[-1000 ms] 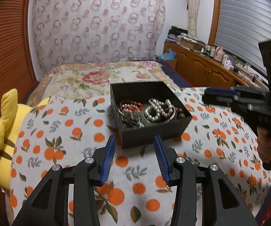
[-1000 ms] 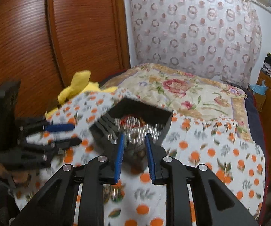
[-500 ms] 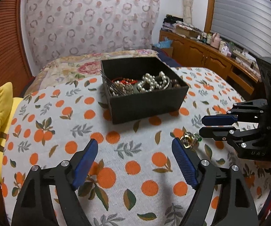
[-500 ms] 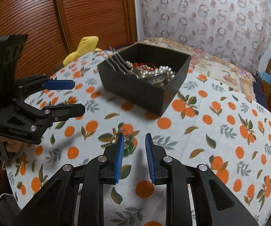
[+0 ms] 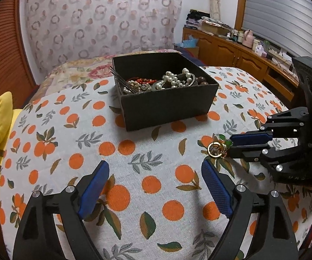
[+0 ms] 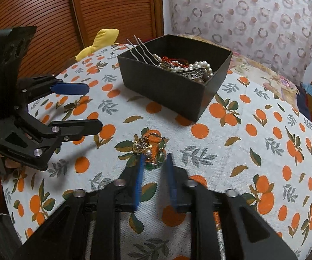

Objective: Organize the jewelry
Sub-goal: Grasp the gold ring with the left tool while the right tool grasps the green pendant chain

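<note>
The right wrist view is showing the right gripper [image 6: 154, 159] nearest, its two blue-padded jaws closing around a small jewelry cluster [image 6: 150, 148] that is lying on the orange-print tablecloth [image 6: 253, 151]. The cluster's near end, with green beads and a pearl, is sitting between the pad tips, while its gold ring-shaped part is sticking out just beyond them; whether the pads are already pressing on it I cannot tell. To the left, the left gripper [image 6: 92, 107] is hovering above the cloth with its jaws spreading and nothing between them.

In the left wrist view the same left gripper [image 5: 156, 186] is framing only bare cloth between its two wide-set blue pads. The right gripper [image 5: 229, 145] is reaching in from the right, with the jewelry cluster [image 5: 216, 148] at its fingertips.

Farther away, one black open box [image 5: 169, 106] is standing on the cloth, well apart from the cluster. It is holding a tangled heap: white pearl strands [image 5: 173, 79], a red bead string [image 5: 141, 79], brown beads at the right, and a metal hair fork [image 6: 144, 53] whose three prongs are leaning out over the far-left rim.

At the table's far-left edge one yellow plush toy [image 5: 0, 138] is peeking up. Beyond the box a floral bedspread [image 5: 73, 73] is lying under a ring-patterned curtain [image 5: 103, 17].
</note>
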Demonstrator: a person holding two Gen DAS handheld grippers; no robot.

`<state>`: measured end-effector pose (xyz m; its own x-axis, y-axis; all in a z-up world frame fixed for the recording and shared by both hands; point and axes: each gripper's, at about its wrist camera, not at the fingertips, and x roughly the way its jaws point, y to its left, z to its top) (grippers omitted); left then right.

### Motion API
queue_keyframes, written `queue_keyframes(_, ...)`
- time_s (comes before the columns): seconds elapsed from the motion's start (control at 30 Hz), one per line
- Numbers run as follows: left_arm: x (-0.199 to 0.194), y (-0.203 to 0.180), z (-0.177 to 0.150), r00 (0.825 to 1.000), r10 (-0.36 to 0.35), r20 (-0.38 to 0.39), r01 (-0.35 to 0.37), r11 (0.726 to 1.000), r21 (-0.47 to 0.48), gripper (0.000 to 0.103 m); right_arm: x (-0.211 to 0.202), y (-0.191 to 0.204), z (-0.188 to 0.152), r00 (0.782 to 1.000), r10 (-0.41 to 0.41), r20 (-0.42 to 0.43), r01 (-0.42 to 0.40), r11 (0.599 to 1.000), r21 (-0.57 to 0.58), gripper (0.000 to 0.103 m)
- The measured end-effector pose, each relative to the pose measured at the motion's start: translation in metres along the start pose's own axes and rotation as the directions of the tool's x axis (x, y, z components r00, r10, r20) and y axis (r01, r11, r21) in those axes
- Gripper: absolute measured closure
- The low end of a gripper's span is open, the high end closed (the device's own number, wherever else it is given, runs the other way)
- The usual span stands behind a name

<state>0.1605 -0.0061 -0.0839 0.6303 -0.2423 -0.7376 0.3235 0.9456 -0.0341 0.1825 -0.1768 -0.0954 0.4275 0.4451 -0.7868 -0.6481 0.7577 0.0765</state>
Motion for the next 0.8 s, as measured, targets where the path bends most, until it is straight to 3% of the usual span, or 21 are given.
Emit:
queue_keyframes(0.47, 0.0, -0.01, 0.004, 1.0, -0.019, 0.004, 0.019, 1.0, 0.009, 0.02, -0.043, -0.01, 0.008, 0.988, -0.031, 0.15, 0.027, 0.999, 0.033, 0.089)
queue_keyframes(0.8, 0.006, -0.03, 0.013, 0.998, -0.056, 0.003, 0.056, 0.998, 0.027, 0.02, -0.058, -0.019, -0.001, 0.98, -0.091, 0.175, 0.082, 0.995, 0.057, 0.089)
